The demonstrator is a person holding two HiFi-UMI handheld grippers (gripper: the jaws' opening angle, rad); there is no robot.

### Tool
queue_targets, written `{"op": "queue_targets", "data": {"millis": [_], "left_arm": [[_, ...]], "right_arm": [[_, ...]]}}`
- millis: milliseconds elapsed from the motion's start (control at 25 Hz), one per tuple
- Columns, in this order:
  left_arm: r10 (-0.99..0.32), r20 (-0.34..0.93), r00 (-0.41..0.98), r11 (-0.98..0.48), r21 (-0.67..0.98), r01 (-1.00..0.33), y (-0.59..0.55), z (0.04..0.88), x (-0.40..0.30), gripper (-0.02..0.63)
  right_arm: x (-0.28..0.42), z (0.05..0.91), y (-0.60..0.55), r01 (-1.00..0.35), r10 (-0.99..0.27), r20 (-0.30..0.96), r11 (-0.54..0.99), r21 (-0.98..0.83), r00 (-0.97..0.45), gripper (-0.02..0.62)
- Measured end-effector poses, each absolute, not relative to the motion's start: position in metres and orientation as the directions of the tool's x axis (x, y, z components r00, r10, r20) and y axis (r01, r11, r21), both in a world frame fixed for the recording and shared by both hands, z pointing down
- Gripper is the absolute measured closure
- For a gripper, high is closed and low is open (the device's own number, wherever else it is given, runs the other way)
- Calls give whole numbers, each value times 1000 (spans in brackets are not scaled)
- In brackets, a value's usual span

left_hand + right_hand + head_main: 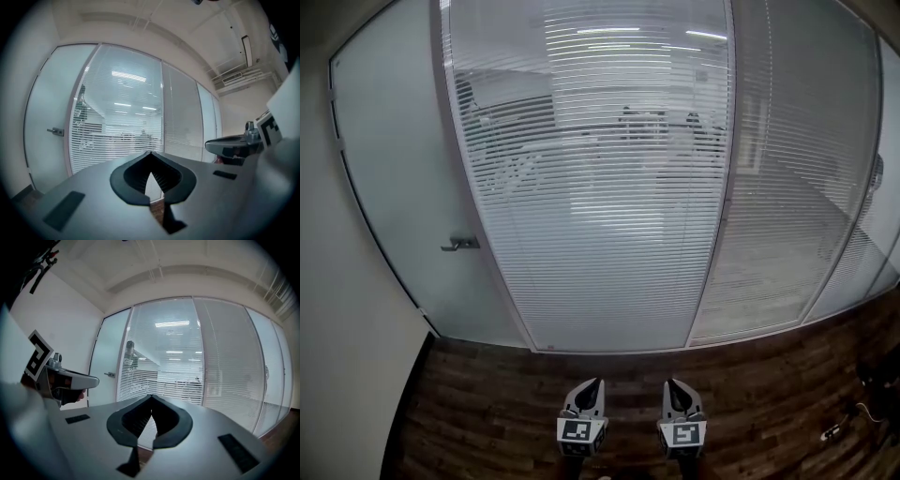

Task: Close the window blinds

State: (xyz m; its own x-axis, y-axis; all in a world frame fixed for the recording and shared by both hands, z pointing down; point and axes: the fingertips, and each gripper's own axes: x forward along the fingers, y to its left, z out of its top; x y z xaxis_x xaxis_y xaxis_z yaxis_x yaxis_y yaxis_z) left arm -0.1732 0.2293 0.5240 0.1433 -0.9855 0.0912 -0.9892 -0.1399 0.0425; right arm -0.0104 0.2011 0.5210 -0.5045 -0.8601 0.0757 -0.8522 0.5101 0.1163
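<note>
Not started yet. White slatted window blinds (591, 169) in the middle glass panel, past the far edge of the dark wooden floor (487, 403), tilted open, room showing through. Left gripper (597, 382) and right gripper (672, 382) low over the floor, well apart from the blinds, fingers (589, 396) pressed together, holding nothing. Reaching and turning the slats all left to do.

Two tongs (596, 384) (673, 384), one door (394, 159), one handle (461, 244), at least three blinds (591, 187)
</note>
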Motion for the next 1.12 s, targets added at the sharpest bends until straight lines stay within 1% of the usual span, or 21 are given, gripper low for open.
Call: {"op": "queue_targets", "data": {"millis": [200,400,520,680,880,1040,1120], "left_arm": [[-986,80,145,-143,38,-989,232,521,-174,611],[-989,61,134,-131,51,-990,239,511,-183,611],[-988,87,129,-125,58,-991,241,516,-185,611],[-984,76,160,-155,71,-985,239,515,-180,611],[-982,84,168,-164,51,-985,242,516,-187,611],[-979,101,175,-171,48,-984,242,525,-194,611],[-978,114,176,-170,54,-984,242,526,-195,611]], "right_arm": [[-15,519,202,-846,-853,58,521,116,-518,594],[-23,518,208,-851,-851,116,521,58,-513,594],[-25,521,211,-851,-850,124,522,58,-513,594],[-20,523,211,-866,-863,146,497,61,-484,594],[-25,520,213,-876,-877,134,475,83,-462,594],[-34,526,216,-863,-871,106,490,121,-480,594],[-32,523,217,-876,-882,117,468,115,-456,594]]}}
